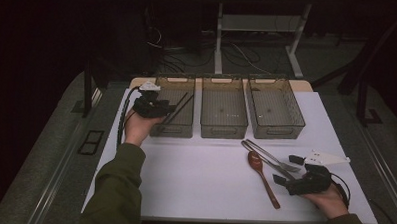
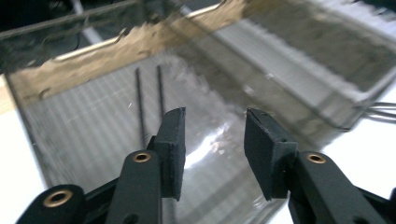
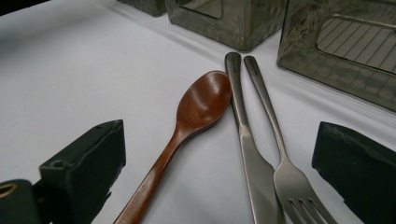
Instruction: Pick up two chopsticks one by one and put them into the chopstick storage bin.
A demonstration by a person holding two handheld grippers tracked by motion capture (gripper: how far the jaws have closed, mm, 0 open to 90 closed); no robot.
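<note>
Three clear plastic bins stand in a row at the back of the white table [image 1: 199,182]. My left gripper [image 1: 170,109] hovers over the left bin [image 1: 172,129]; its jaws [image 2: 215,119] stand apart with nothing between them. Two dark chopsticks [image 1: 180,105] [image 2: 160,91] lie on that bin's floor. At the front right, my right gripper [image 1: 286,169] [image 3: 222,127] is open wide, low over the table. Between and ahead of its jaws lie a wooden spoon [image 1: 262,178] [image 3: 201,105], a steel knife [image 1: 263,155] [image 3: 247,149] and a steel fork [image 1: 281,163] [image 3: 280,154], side by side.
The middle bin [image 1: 223,128] and the right bin [image 1: 277,131] hold nothing I can see. A person's green-sleeved left forearm [image 1: 116,184] comes in from the bottom left. Dark floor, cables and table legs lie beyond the table's far edge.
</note>
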